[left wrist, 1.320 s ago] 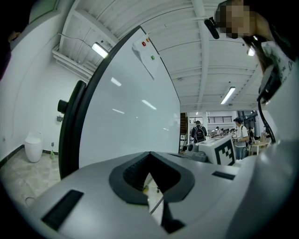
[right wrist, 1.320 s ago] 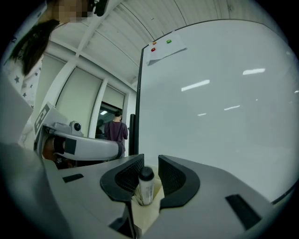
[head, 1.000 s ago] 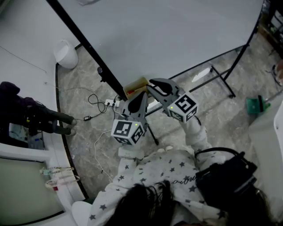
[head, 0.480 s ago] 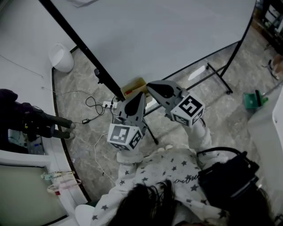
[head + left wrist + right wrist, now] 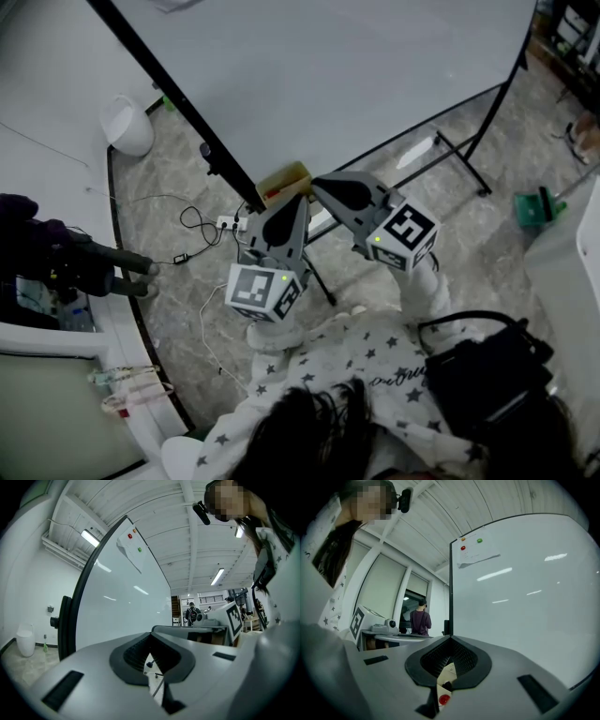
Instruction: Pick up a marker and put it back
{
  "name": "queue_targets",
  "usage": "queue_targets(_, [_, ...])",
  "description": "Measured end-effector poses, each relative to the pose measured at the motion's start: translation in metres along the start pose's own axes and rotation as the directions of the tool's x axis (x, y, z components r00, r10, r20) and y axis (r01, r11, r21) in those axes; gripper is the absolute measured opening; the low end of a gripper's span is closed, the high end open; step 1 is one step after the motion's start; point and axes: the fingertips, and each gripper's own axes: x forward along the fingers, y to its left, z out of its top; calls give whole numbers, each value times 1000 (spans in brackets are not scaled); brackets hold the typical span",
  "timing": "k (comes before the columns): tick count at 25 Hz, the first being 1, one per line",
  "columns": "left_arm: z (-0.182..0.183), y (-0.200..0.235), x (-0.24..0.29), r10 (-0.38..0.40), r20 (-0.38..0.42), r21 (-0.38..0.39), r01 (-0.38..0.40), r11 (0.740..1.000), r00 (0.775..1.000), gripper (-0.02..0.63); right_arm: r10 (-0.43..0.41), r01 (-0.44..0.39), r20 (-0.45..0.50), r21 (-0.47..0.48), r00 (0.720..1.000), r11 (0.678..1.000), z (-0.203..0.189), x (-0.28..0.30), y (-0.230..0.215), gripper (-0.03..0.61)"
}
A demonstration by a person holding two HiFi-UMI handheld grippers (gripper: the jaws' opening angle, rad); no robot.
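Note:
In the head view a yellowish box (image 5: pixel 281 180) sits at the lower edge of the big whiteboard (image 5: pixel 356 75). Both grippers point at it from just below. My left gripper (image 5: pixel 302 200) has its jaws together, nothing between them. My right gripper (image 5: pixel 319 182) is shut too, its tips beside the box. In the right gripper view the closed tips (image 5: pixel 450 639) meet, and through the gap behind them I see a cream box (image 5: pixel 449 671) and a small red round thing (image 5: pixel 444 699). I cannot pick out a marker as such. The left gripper view shows closed tips (image 5: pixel 151 635) before the whiteboard (image 5: pixel 126 597).
The whiteboard's black stand legs (image 5: pixel 459 155) spread over the marble floor. A white bin (image 5: pixel 127 127) stands at the left, a power strip with cables (image 5: pixel 225 222) lies near the stand, and a person in dark clothes (image 5: pixel 56 258) is at the far left. A green object (image 5: pixel 532 208) lies at the right.
Both grippers stay pointed at the box by the whiteboard's lower edge. The right gripper has drifted slightly to the right, and the whole view has shifted a little.

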Motion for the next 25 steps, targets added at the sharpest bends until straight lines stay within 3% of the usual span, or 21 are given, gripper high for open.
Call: queue_targets(25, [-2,-1,-11,-9,-9,-10,9,1000,1000,2,5,-5,-18,-3,1000,1000,-3,3,12,5])
